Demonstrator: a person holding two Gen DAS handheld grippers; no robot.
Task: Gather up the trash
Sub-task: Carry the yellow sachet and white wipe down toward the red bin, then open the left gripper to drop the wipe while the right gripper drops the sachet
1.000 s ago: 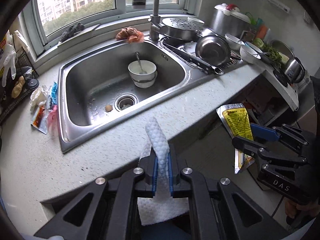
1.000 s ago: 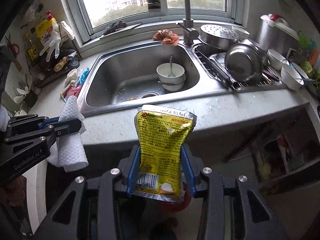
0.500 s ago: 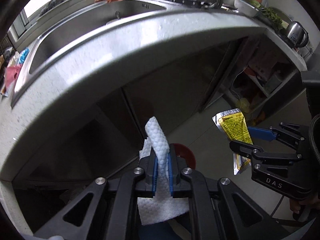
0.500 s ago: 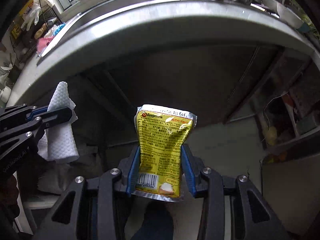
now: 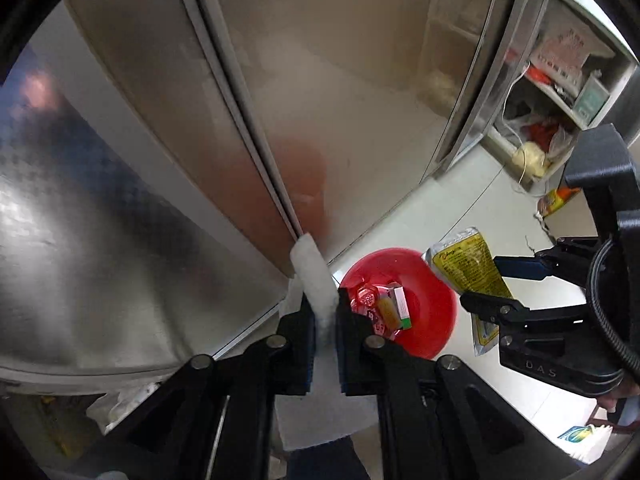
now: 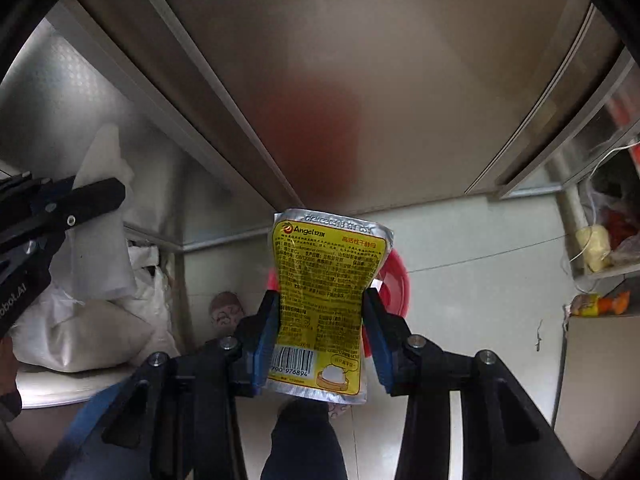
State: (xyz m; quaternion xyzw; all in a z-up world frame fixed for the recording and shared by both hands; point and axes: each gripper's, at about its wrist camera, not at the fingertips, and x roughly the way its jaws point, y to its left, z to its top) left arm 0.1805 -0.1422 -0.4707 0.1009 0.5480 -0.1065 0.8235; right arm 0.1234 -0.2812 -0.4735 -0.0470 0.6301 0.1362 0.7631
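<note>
yellow yeast packet point(image 6: 326, 292): held upright between the right gripper point(image 6: 320, 334) jaws, long axis along the fingers, sealed silver top pointing away, barcode end nearest the camera. white paper towel point(image 5: 316, 284): clenched in the left gripper point(image 5: 325, 322), folded end projecting forward past the tips. red bin point(image 5: 424, 308): seen beyond both jaws, wrappers inside, beside steel cabinet doors point(image 5: 168, 152).
</note>
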